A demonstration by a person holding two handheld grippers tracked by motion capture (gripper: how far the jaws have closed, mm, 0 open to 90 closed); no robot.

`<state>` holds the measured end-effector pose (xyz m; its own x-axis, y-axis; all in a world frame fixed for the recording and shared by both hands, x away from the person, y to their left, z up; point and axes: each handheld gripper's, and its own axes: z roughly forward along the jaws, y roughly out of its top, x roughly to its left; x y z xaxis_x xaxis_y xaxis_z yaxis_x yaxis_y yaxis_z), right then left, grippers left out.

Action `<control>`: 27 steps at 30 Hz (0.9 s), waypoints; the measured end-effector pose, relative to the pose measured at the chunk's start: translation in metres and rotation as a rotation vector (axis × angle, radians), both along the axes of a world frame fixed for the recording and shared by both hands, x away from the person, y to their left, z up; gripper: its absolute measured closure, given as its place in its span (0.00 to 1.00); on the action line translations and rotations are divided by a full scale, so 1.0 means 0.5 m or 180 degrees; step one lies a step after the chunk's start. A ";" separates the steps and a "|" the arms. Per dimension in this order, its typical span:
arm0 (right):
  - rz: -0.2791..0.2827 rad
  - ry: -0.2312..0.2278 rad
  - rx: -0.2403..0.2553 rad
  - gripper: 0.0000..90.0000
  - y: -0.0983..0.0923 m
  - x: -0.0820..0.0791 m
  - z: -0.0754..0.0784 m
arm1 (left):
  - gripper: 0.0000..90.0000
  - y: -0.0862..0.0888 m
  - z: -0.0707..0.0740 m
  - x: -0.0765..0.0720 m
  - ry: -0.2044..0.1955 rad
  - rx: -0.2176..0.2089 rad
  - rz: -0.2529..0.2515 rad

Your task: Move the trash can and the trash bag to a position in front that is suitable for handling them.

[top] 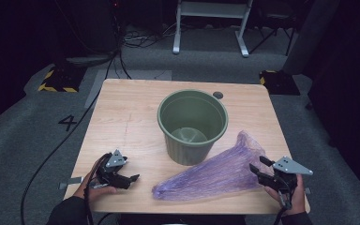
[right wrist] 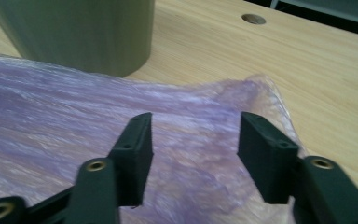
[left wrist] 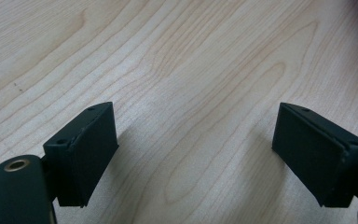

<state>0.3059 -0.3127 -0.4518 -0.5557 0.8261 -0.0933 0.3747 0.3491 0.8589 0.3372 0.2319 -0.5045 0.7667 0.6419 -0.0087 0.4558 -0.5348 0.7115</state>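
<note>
Nearest the person, the left gripper point(top: 122, 177) rests on the table point(top: 122, 117) with its jaws wide and nothing between them. The right gripper point(top: 268, 174) hovers at the wide end of the purple plastic bag point(top: 215, 176), jaws parted, the film below them and not pinched. The bag lies flat on the wood, just beside the green bin point(top: 192, 124), seemingly touching its base. To line the bin well, I'd say each gripper should pinch one layer of the bag's mouth and spread it before lifting over the rim.
</note>
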 end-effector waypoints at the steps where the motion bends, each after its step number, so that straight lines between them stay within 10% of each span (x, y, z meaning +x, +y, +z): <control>1: 0.0002 -0.0012 -0.0017 0.45 0.006 0.000 0.002 | 0.15 0.000 0.000 0.000 0.0001 0.0000 0.0001; 12: 0.0347 0.0134 -0.0015 0.23 0.099 0.042 0.026 | 0.15 0.001 0.000 0.001 0.0005 -0.0001 -0.0022; 27: 0.0807 0.0252 -0.0083 0.21 0.231 0.104 0.028 | 0.15 0.001 0.000 0.002 0.0005 0.0001 -0.0035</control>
<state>0.3580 -0.1973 -0.4377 -0.7511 0.6574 -0.0606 0.3381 0.4619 0.8199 0.3380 0.2324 -0.5045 0.7737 0.6335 -0.0097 0.4510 -0.5399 0.7107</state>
